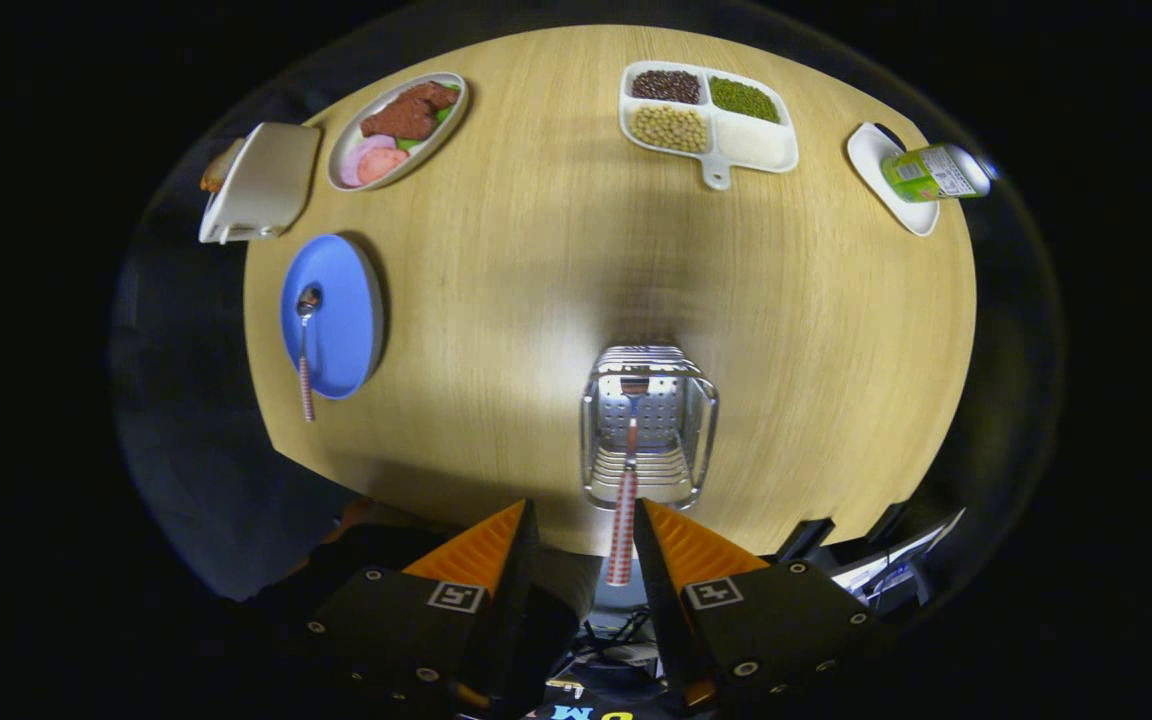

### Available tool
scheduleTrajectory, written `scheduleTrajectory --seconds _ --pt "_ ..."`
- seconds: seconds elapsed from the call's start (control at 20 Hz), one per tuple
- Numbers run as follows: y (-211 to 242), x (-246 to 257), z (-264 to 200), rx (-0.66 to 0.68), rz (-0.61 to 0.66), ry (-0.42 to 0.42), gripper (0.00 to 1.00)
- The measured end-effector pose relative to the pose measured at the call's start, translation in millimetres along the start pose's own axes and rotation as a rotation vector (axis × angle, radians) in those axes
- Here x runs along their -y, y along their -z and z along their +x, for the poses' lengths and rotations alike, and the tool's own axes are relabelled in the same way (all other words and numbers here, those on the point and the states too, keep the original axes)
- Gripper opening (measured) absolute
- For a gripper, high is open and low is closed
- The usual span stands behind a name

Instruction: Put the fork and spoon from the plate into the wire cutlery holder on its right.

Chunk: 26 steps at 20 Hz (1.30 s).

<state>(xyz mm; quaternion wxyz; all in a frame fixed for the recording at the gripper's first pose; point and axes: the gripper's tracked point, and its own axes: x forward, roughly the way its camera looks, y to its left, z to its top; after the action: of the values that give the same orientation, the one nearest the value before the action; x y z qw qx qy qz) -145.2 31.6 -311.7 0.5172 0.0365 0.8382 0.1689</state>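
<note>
A: Fork [624, 500] first: its checked handle stands between the fingers of the tongs [586, 535], with the tines down inside the wire cutlery holder [648, 440].

B: Are the tongs gripping it?

A: I'd say not. The fingers are spread wide; the handle lies close against the right finger [681, 545] and clear of the left one, so nothing presses on it from both sides.

B: Then the risk?

A: Drawing the tongs away carelessly. If that right finger drags the handle, the fork could tip out, or pull the holder over, since the holder sits near the worktop's [536, 250] near edge and looks light.

B: And the spoon [305, 345]?

A: It lies on the blue plate [341, 320] at the worktop's left edge, well apart from the holder. Its handle overhangs the plate rim toward the near-left edge. A clumsy pinch there could flick it off the worktop, or slide the plate.

B: Anything else nearby?

A: Food dishes [396, 130] along the far edge, well clear.
</note>
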Motion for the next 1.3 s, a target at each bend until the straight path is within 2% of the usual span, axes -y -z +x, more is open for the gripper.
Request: scheduleTrajectory --seconds 0.05,0.3,0.45,0.55,0.85,1.3 --pt "-5 -4 -4 0.034 -0.014 0.006 0.65" --pt "-13 -42 -12 0.14 -0.046 0.013 0.71" --pt "-15 -67 -5 0.171 -0.101 0.036 0.82" --pt "-19 -90 2 0.181 -0.113 0.026 0.84" --pt "-35 -171 23 0.215 -0.167 -0.019 0.85" --pt "-47 -267 82 0.164 -0.178 -0.073 0.85"
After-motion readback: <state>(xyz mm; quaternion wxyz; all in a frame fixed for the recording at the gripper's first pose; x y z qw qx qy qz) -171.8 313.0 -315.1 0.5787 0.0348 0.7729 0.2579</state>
